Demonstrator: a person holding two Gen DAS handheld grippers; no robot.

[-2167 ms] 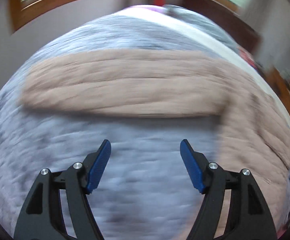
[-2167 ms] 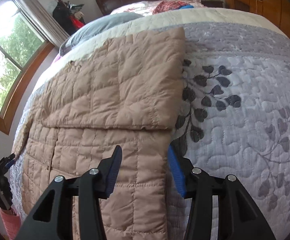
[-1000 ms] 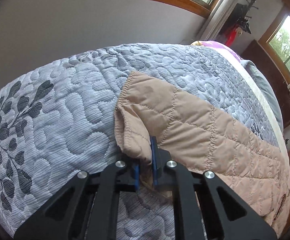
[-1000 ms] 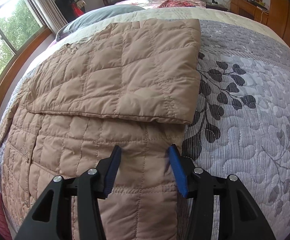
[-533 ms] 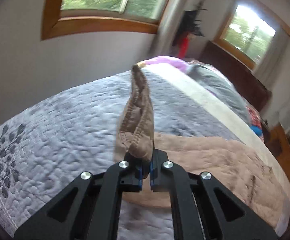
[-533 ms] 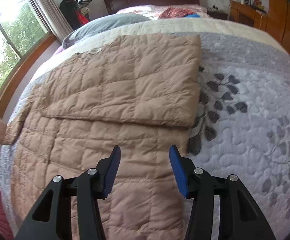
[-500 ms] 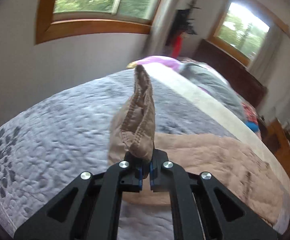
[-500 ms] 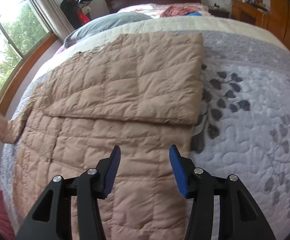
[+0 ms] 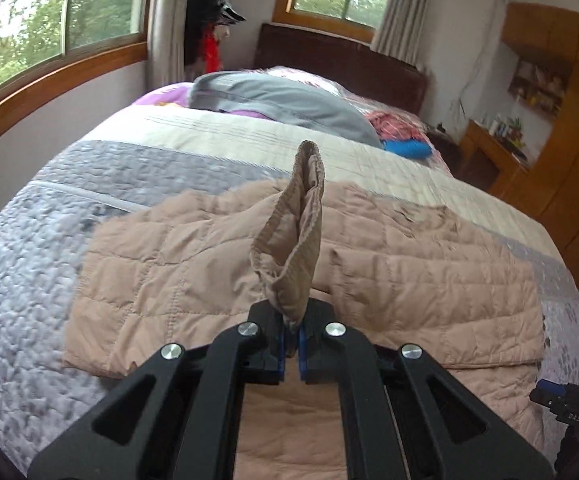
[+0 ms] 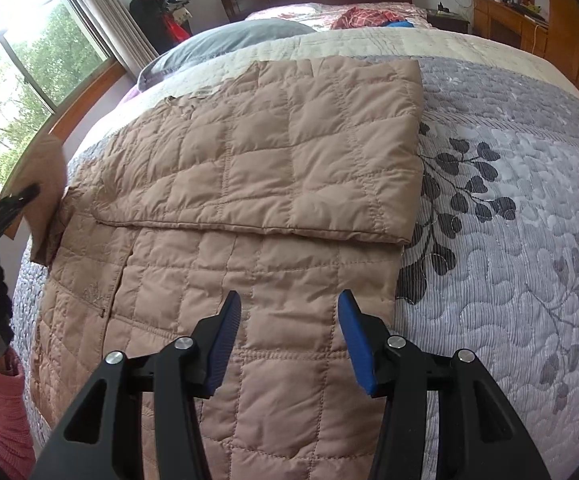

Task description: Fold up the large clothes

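Jacket [image 10: 273, 184]: tan, quilted, spread flat on the bed's grey quilt [image 10: 509, 208], one side panel folded over its middle.
Cuff [image 9: 295, 240]: lifted off the jacket, standing up above it.
Left gripper [image 9: 291, 346]: clamped tight on the cuff's end, over the jacket.
Right gripper [image 10: 287, 338]: jaws about half apart, nothing between them, above the jacket's near edge.
Pillow [image 10: 225, 42]: grey, beyond the jacket.
Sleeve [image 10: 1, 408]: pink, left of the jacket.
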